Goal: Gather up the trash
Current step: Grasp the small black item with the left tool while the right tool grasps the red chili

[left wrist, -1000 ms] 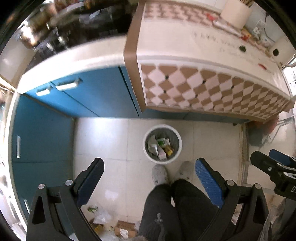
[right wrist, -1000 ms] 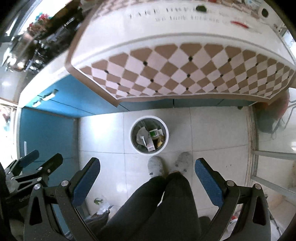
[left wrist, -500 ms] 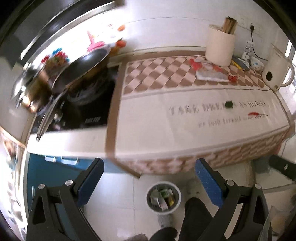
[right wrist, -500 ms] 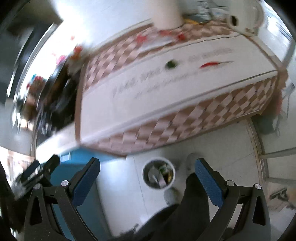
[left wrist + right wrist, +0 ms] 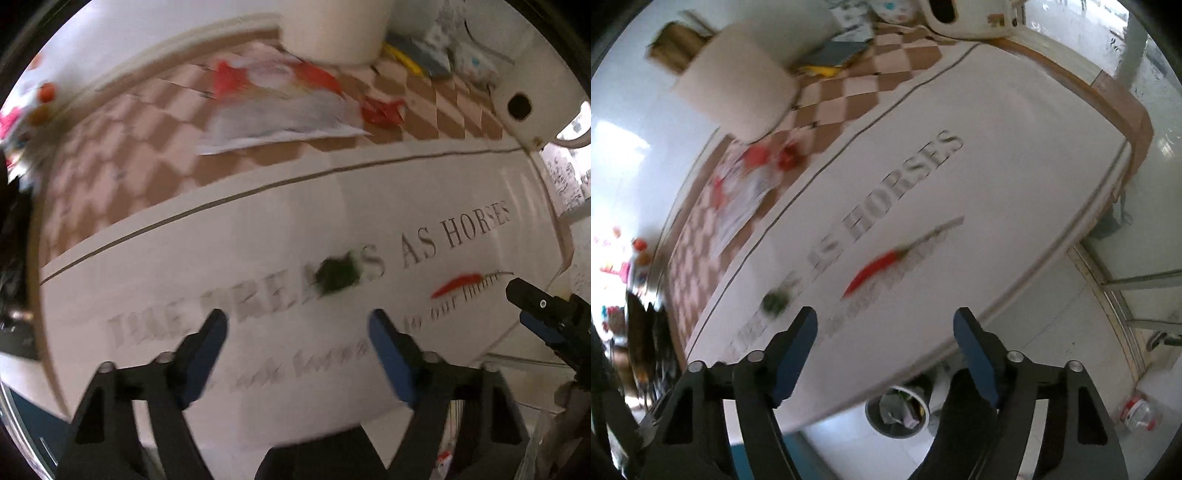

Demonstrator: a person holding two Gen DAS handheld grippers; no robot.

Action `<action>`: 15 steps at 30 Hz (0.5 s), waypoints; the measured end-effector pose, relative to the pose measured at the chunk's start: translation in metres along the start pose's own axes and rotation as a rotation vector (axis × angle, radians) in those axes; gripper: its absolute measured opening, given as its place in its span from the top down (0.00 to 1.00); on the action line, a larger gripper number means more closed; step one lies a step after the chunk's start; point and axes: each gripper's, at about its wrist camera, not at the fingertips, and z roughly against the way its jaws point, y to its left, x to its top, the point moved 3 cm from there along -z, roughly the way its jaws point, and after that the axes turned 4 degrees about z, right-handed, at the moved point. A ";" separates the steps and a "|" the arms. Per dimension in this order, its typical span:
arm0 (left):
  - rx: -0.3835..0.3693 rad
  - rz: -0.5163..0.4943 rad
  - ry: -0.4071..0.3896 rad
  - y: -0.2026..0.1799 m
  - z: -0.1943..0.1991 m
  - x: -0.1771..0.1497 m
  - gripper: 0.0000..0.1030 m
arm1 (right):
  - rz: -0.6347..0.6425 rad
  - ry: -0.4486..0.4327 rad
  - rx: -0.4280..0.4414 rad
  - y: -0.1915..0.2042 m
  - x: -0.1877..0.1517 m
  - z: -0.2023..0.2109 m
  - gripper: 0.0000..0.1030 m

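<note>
My left gripper (image 5: 297, 321) hovers over a white tablecloth (image 5: 258, 229) with grey lettering; its jaws are closing with nothing between them. Just beyond its fingertips lies a dark green scrap (image 5: 338, 275), and a red chilli (image 5: 458, 284) lies further right. My right gripper (image 5: 885, 315) points down at the same cloth, jaws also closing on nothing. The red chilli (image 5: 879, 267) lies just ahead of it, with the green scrap (image 5: 774, 302) to its left. A white trash bin (image 5: 897, 410) holding wrappers stands on the floor below the counter edge.
At the back of the counter are a white cylinder pot (image 5: 332, 29), a kettle (image 5: 532, 92), crumpled paper (image 5: 280, 122) and a red wrapper (image 5: 382, 110). A person's dark trouser leg (image 5: 960, 413) stands beside the bin. A plastic bottle (image 5: 1141, 413) lies on the floor.
Both grippers swung from above the floor bin up over the countertop, so the cloth now fills both views. Both pairs of jaws stand narrower than before.
</note>
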 end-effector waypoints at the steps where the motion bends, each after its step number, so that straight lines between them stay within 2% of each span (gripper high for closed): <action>1: 0.001 -0.007 0.016 -0.005 -0.009 0.006 0.37 | -0.014 0.007 -0.001 -0.005 0.007 -0.007 0.29; 2: 0.000 -0.014 0.031 -0.011 -0.018 0.011 0.47 | -0.031 0.020 -0.006 -0.010 0.016 -0.017 0.30; 3: 0.005 -0.022 0.042 -0.014 -0.024 0.014 0.63 | -0.042 0.031 -0.005 -0.013 0.020 -0.023 0.30; 5: -0.003 -0.028 0.057 -0.018 -0.031 0.017 0.78 | -0.051 0.052 -0.005 -0.013 0.027 -0.038 0.33; 7: 0.004 -0.032 0.042 -0.020 -0.031 0.018 0.79 | -0.046 0.072 -0.007 -0.010 0.030 -0.049 0.37; 9: 0.012 -0.023 0.036 -0.019 -0.029 0.016 0.79 | -0.028 0.085 -0.019 -0.006 0.034 -0.061 0.46; 10: 0.025 -0.013 0.032 -0.018 -0.027 0.015 0.79 | 0.001 0.066 -0.049 0.000 0.035 -0.062 0.49; 11: 0.039 -0.007 0.026 -0.017 -0.026 0.015 0.80 | 0.040 0.057 -0.070 0.007 0.036 -0.063 0.59; 15: 0.079 0.012 -0.003 -0.008 -0.014 0.009 0.80 | 0.180 0.027 -0.187 0.030 0.040 -0.075 0.91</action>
